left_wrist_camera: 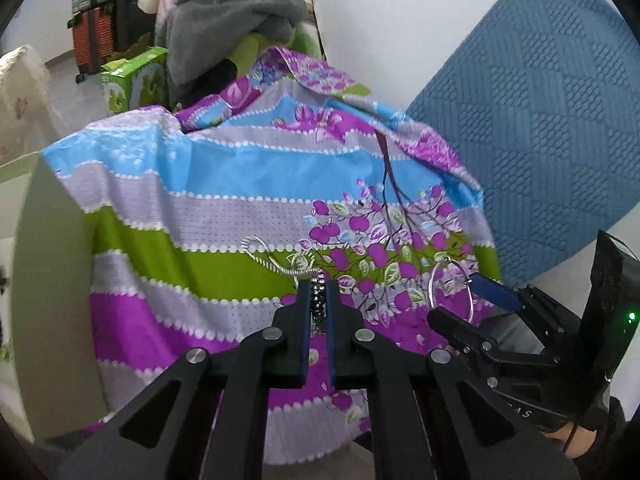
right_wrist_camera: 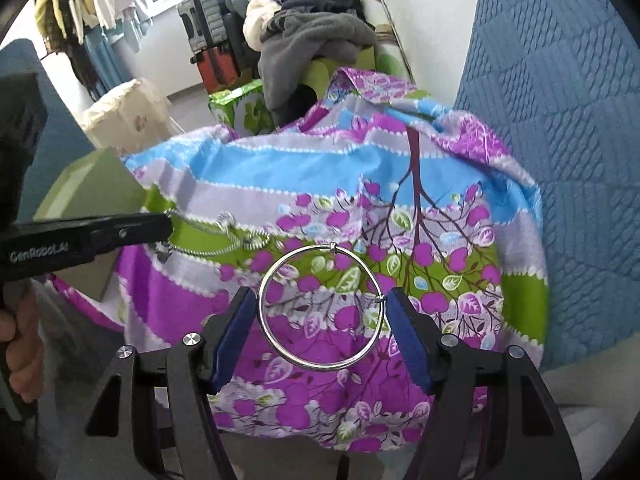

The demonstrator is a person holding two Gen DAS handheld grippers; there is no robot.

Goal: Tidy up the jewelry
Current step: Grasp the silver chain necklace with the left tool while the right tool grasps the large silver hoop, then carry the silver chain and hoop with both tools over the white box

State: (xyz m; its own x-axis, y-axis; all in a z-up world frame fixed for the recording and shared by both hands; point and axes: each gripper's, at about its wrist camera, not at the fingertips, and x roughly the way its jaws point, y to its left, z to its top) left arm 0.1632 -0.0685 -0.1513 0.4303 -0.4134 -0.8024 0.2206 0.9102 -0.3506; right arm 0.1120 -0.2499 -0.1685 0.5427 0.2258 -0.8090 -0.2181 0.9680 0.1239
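Above the patterned cloth point(right_wrist_camera: 312, 168) draped over the bench, both pieces of jewelry are held clear of the surface; the silver bangle point(right_wrist_camera: 322, 307) is pinched across its width by the right gripper point(right_wrist_camera: 320, 332), pads pressed on opposite sides of the hoop, so the jaws stand wide only because the ring is wide; the hoop faces the camera, probably so it cannot slip through. To the left, the left gripper point(left_wrist_camera: 319, 300) is pressed nearly together on a beaded chain point(left_wrist_camera: 318, 300); the beaded part is pinched between the pads, while its twisted silver strand point(left_wrist_camera: 266, 258) trails off toward the far left over the green stripe, whether touching the cloth cannot be told. The two pieces are kept apart, likely to avoid tangling; no tray or box for them is seen, so the destination cannot be told.
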